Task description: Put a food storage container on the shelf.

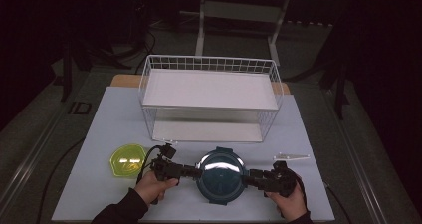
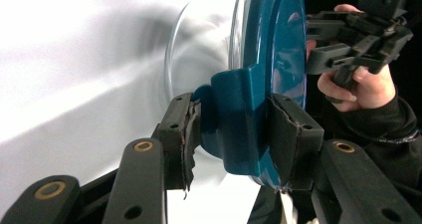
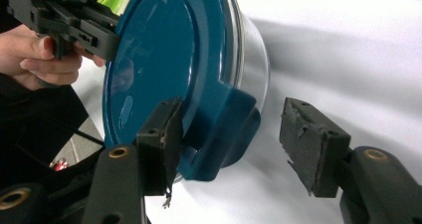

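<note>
A round glass container with a teal clip-on lid stands on the white mat near the front edge. My left gripper comes at it from the left, and its pads press on both sides of a teal lid clip. From the right, my right gripper reaches the opposite clip. One of its pads lies against the lid's top, while the other pad stands well off the clip. In the right gripper view my left gripper shows at the lid's far rim.
A yellow-green lid lies on the mat left of my left hand. A white wire basket with two shelves stands behind the container. A small clear flat piece lies at the right. Dark floor surrounds the table.
</note>
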### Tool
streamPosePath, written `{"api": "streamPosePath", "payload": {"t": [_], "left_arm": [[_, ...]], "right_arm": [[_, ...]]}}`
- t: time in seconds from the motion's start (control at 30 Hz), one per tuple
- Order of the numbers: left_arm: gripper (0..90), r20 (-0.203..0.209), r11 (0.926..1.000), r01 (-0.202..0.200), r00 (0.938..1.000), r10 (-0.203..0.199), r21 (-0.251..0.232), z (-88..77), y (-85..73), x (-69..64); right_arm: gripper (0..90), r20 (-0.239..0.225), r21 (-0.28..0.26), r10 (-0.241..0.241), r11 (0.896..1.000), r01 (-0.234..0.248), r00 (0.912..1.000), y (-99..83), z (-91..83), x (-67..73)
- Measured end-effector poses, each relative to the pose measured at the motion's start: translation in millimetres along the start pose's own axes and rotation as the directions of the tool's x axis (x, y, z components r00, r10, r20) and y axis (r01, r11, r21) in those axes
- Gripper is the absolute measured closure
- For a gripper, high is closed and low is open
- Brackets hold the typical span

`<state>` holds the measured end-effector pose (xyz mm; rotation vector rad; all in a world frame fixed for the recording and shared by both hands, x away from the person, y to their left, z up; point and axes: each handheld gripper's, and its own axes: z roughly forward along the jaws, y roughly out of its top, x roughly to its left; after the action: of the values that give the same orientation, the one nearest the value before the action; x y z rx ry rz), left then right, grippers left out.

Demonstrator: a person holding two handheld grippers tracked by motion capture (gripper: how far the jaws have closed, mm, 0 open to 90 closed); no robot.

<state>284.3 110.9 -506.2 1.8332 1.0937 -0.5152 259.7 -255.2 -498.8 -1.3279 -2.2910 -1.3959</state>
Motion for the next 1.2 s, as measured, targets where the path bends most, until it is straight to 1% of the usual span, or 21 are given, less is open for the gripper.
{"api": "streamPosePath", "payload": {"t": [0.03, 0.07, 0.1, 0.13, 0.2, 0.27, 0.3, 0.33, 0.37, 0.4, 0.43, 0.47, 0.5, 0.57, 0.67, 0.7, 0.77, 0.87, 0.93, 1.07, 1.2], "left_arm": [[55.7, -0.003, 1.0000, -0.003, 1.0000, 0.003, 0.001, -0.2, -0.4, -1.4], [55.7, -0.005, 1.0000, -0.003, 1.0000, 0.003, 0.002, -0.2, -0.8, -2.1], [55.8, -0.004, 1.0000, 0.000, 1.0000, 0.000, 0.002, -0.3, -1.3, -2.3], [55.9, -0.004, 1.0000, 0.000, 1.0000, 0.000, 0.002, -0.3, -1.3, -2.3], [55.9, -0.001, 1.0000, 0.004, 1.0000, -0.004, 0.002, -0.3, -1.9, -2.3], [56.1, 0.003, 1.0000, 0.006, 1.0000, -0.006, 0.000, -0.3, -2.6, -2.2], [56.1, 0.003, 1.0000, 0.008, 1.0000, -0.008, -0.002, -0.3, -3.4, -2.1], [56.1, 0.004, 1.0000, 0.009, 0.9999, -0.009, -0.002, -0.3, -3.8, -2.3], [56.2, 0.008, 0.9999, 0.011, 0.9999, -0.011, -0.001, -0.4, -4.5, -2.0], [56.2, 0.010, 0.9999, 0.016, 0.9998, -0.016, -0.001, -0.5, -5.4, -2.0], [56.2, 0.017, 0.9998, 0.019, 0.9997, -0.019, 0.004, -0.9, -6.8, -0.8], [56.2, 0.017, 0.9998, 0.019, 0.9997, -0.019, 0.004, -0.9, -6.8, -0.8], [56.3, 0.023, 0.9997, 0.022, 0.9995, -0.022, 0.006, -1.0, -8.0, 0.2], [56.4, 0.031, 0.9991, 0.044, 0.9986, -0.044, 0.001, -1.3, -9.9, 2.2], [56.8, 0.020, 0.9989, 0.045, 0.9988, -0.045, -0.010, -2.7, -13.6, -0.9], [57.0, 0.011, 0.9993, 0.034, 0.9994, -0.033, -0.017, -3.1, -15.6, -3.9], [57.1, 0.005, 0.9994, 0.032, 0.9995, -0.032, -0.016, -3.6, -15.9, -5.4], [57.2, 0.004, 0.9992, 0.032, 0.9995, -0.032, -0.026, -3.8, -17.3, -6.4], [57.2, 0.003, 0.9993, 0.024, 0.9997, -0.024, -0.030, -4.2, -18.1, -7.5], [57.2, 0.004, 0.9994, 0.017, 0.9998, -0.017, -0.031, -7.8, -18.1, -8.9], [57.2, 0.000, 0.9988, -0.008, 1.0000, 0.008, -0.049, -16.0, -13.6, -16.8]], "right_arm": [[43.2, -0.024, 0.023, -0.002, 1.000, 0.002, 0.9997, -0.3, 3.5, -0.5], [43.2, -0.024, 0.023, -0.002, 1.000, 0.002, 0.9997, -0.3, 3.5, -0.5], [47.1, -0.038, 0.023, 0.013, 1.000, -0.012, 0.9992, -0.4, 3.3, -1.7], [47.1, -0.038, 0.023, 0.013, 1.000, -0.012, 0.9992, -0.4, 3.3, -1.7], [51.0, -0.054, 0.028, 0.020, 0.999, -0.019, 0.9983, -0.5, 2.8, -1.3], [51.6, -0.068, 0.033, 0.036, 0.999, -0.034, 0.9970, -1.2, 2.9, -2.4], [51.7, -0.081, 0.034, 0.057, 0.998, -0.055, 0.9951, -2.1, 3.3, -4.1], [51.7, -0.081, 0.034, 0.057, 0.998, -0.055, 0.9951, -2.1, 3.3, -4.1], [51.9, -0.089, 0.038, 0.071, 0.997, -0.068, 0.9934, -2.6, 3.5, -5.2], [52.1, -0.101, 0.037, 0.082, 0.996, -0.079, 0.9915, -3.0, 4.1, -6.8], [53.0, -0.148, 0.052, 0.146, 0.989, -0.140, 0.9781, -4.7, 6.5, -12.0], [53.0, -0.148, 0.052, 0.146, 0.989, -0.140, 0.9781, -4.7, 6.5, -12.0], [53.4, -0.163, 0.049, 0.157, 0.987, -0.151, 0.9740, -6.2, 7.9, -12.4], [53.5, -0.162, 0.053, 0.159, 0.987, -0.152, 0.9740, -5.7, 7.8, -11.4], [54.1, -0.146, 0.043, 0.151, 0.988, -0.146, 0.9778, -5.5, 7.5, -7.5], [54.8, -0.143, 0.041, 0.157, 0.988, -0.152, 0.9773, -6.5, 6.3, -5.4], [55.1, -0.137, 0.038, 0.168, 0.986, -0.164, 0.9763, -6.8, 5.5, -3.9], [55.4, -0.138, 0.036, 0.171, 0.985, -0.168, 0.9755, -7.2, 5.1, -3.4], [55.5, -0.132, 0.038, 0.173, 0.985, -0.169, 0.9760, -7.5, 4.1, -1.2], [55.6, -0.135, 0.039, 0.171, 0.985, -0.167, 0.9760, -7.2, 4.3, 0.6], [55.7, -0.144, 0.022, 0.150, 0.989, -0.148, 0.9782, -2.1, 1.3, 6.2]]}}
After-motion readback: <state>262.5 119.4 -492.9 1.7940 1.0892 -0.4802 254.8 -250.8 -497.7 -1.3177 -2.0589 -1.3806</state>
